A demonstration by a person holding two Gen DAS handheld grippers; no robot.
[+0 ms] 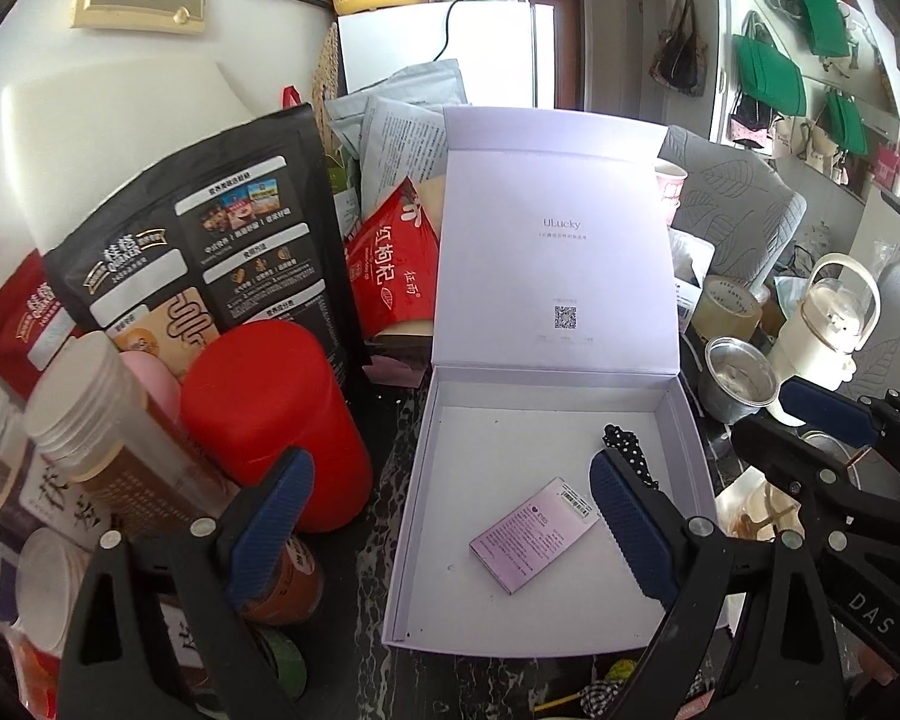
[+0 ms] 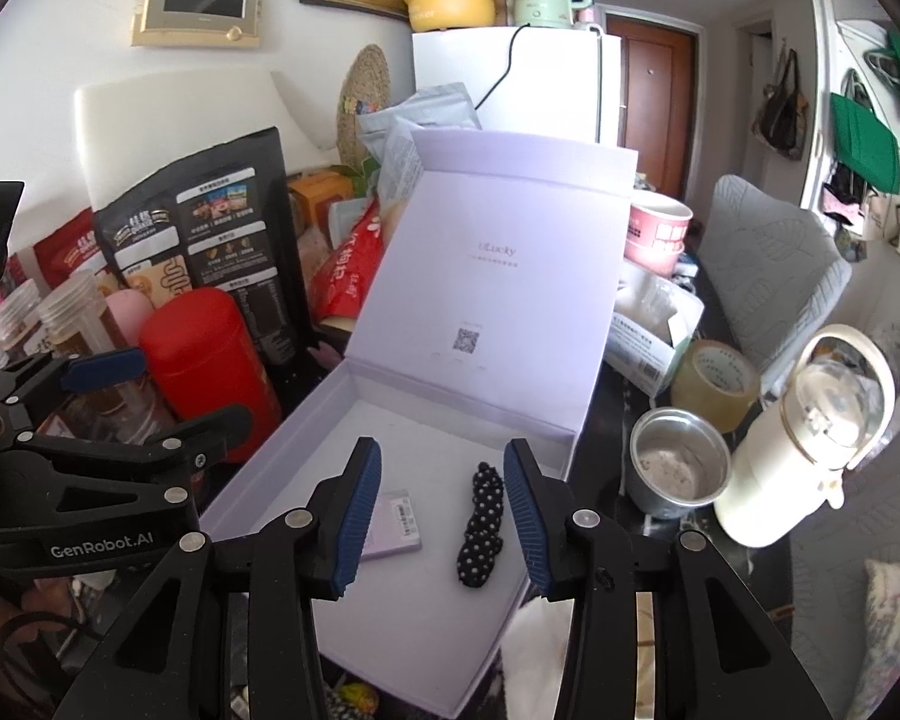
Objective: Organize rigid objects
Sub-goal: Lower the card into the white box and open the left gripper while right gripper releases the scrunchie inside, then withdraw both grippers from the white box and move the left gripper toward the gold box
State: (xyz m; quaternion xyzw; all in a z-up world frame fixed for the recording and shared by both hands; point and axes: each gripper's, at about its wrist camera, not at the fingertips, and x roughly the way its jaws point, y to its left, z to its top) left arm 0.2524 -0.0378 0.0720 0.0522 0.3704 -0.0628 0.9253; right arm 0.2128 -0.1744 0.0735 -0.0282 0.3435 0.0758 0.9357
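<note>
Both grippers above box [image 2: 354, 384], empty: left [image 1: 450, 525] jaws wide, right [image 2: 443, 516] jaws apart. Scrunchie [image 2: 483, 525], card [image 1: 534, 534] inside.

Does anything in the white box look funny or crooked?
Nothing is broken or spilled. The small purple card lies slanted to the box walls, and the dotted black scrunchie is stretched out rather than round.

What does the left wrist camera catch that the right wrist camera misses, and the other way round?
Only the left wrist view shows the small jars low down, in front of the red canister. Only the right wrist view shows the orange carton behind the bags. Both show the open lilac box, the pink card and the dotted hair tie inside it, and the steel cup.
</note>
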